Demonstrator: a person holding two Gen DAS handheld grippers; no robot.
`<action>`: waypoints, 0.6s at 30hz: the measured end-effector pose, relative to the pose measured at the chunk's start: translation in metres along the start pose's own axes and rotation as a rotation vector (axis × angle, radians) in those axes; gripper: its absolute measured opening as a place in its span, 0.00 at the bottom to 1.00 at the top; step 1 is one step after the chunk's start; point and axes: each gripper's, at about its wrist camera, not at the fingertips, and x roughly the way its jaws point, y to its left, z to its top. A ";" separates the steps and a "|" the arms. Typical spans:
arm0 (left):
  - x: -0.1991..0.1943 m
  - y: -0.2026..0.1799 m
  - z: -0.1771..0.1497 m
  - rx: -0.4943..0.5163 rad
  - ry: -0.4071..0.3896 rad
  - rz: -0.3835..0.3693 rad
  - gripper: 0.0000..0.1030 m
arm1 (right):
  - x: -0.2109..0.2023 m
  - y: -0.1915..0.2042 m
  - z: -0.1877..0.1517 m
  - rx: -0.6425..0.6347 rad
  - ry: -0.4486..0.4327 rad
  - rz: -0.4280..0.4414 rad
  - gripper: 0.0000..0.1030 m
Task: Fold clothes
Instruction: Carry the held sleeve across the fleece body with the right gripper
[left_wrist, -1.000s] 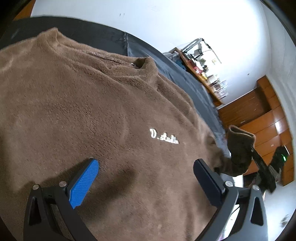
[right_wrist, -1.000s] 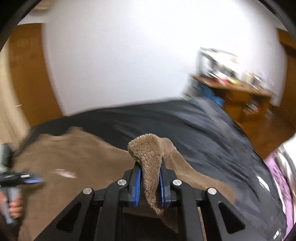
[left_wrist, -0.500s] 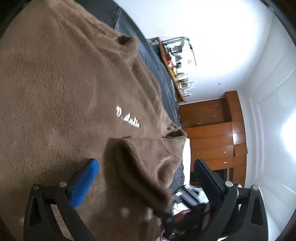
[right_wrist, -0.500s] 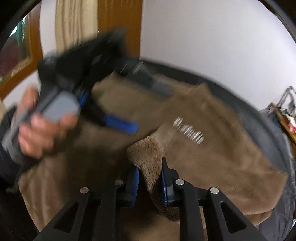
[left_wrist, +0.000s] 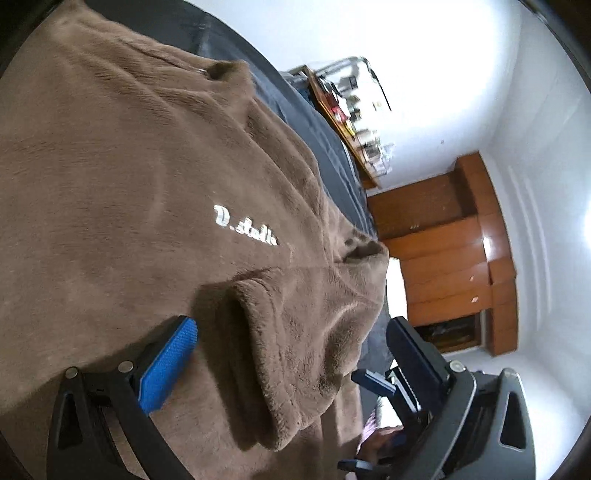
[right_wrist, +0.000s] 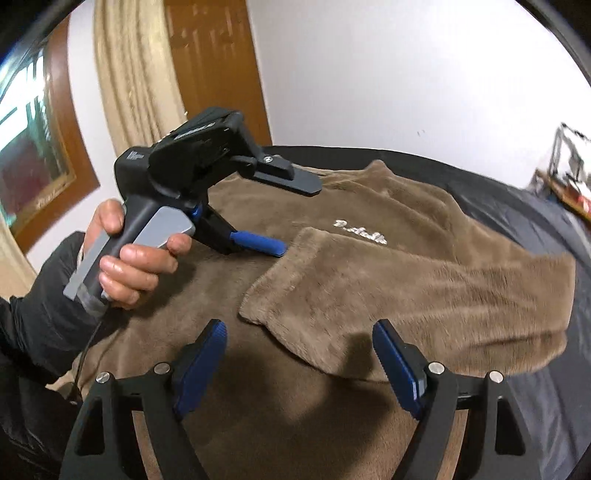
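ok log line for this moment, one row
step: sleeve fold | right gripper: opening, empty | fuzzy brown sweater sleeve: lying across chest | left gripper: open

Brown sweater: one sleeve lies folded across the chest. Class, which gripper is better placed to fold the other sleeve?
Probably left: the left gripper hovers open over the unfolded side; the right gripper sits by the folded sleeve.

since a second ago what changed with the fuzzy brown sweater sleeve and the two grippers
The right gripper carried the fuzzy brown sleeve cuff across the brown fleece sweater, laid it on the chest below the white embroidered logo, and let go; its jaws are opening, with nothing pressed between the pads. The left gripper stayed open and empty, and the sweater body stayed flat on the dark bed cover.
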 end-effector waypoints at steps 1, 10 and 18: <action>0.005 -0.004 -0.001 0.021 0.006 0.022 1.00 | -0.001 -0.003 -0.001 0.022 -0.016 0.014 0.81; 0.027 -0.029 -0.003 0.135 -0.002 0.189 0.84 | -0.024 -0.045 -0.018 0.249 -0.186 0.094 0.81; 0.026 -0.033 0.003 0.110 0.001 0.284 0.29 | -0.028 -0.094 -0.038 0.552 -0.218 0.140 0.81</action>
